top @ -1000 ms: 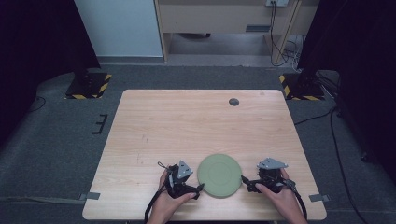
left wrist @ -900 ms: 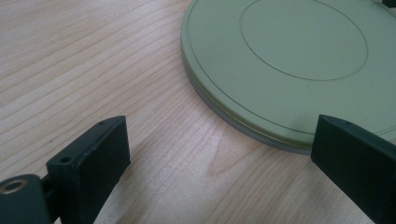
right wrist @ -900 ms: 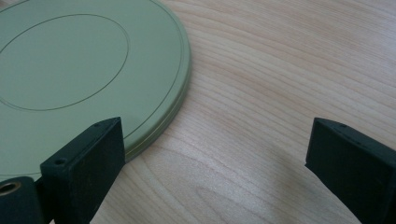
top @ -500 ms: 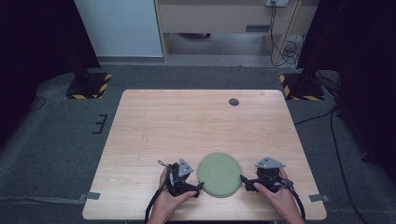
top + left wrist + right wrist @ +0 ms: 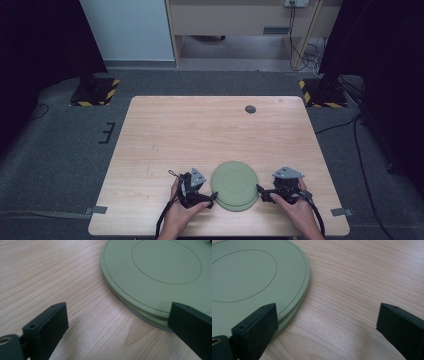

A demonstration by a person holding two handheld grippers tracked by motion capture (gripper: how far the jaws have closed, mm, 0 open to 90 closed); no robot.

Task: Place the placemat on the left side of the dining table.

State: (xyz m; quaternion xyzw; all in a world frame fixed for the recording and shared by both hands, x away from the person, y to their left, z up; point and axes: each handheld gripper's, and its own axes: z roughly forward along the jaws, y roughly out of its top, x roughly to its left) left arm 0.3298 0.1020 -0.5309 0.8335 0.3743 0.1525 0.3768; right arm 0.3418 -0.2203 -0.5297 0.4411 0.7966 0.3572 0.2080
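Two pale green round plates [image 5: 235, 184] lie stacked near the table's front edge, between my hands. My left gripper [image 5: 211, 201] sits low at the stack's left rim, open; in the left gripper view one jaw overlaps the plates' [image 5: 155, 275] edge and the other stands over bare wood. My right gripper [image 5: 261, 192] sits at the stack's right rim, also open. In the right gripper view its left jaw overlaps the plates' [image 5: 257, 277] rim while the other is over the table. Nothing is held.
The wooden table [image 5: 200, 135] stretches away beyond the plates. A small dark round disc [image 5: 250, 109] lies near the far edge, right of centre. Grey floor, yellow-black striped bases [image 5: 95, 92] and cables surround the table.
Both grippers have edged slightly closer to the plates' rims; the plates have not visibly moved.
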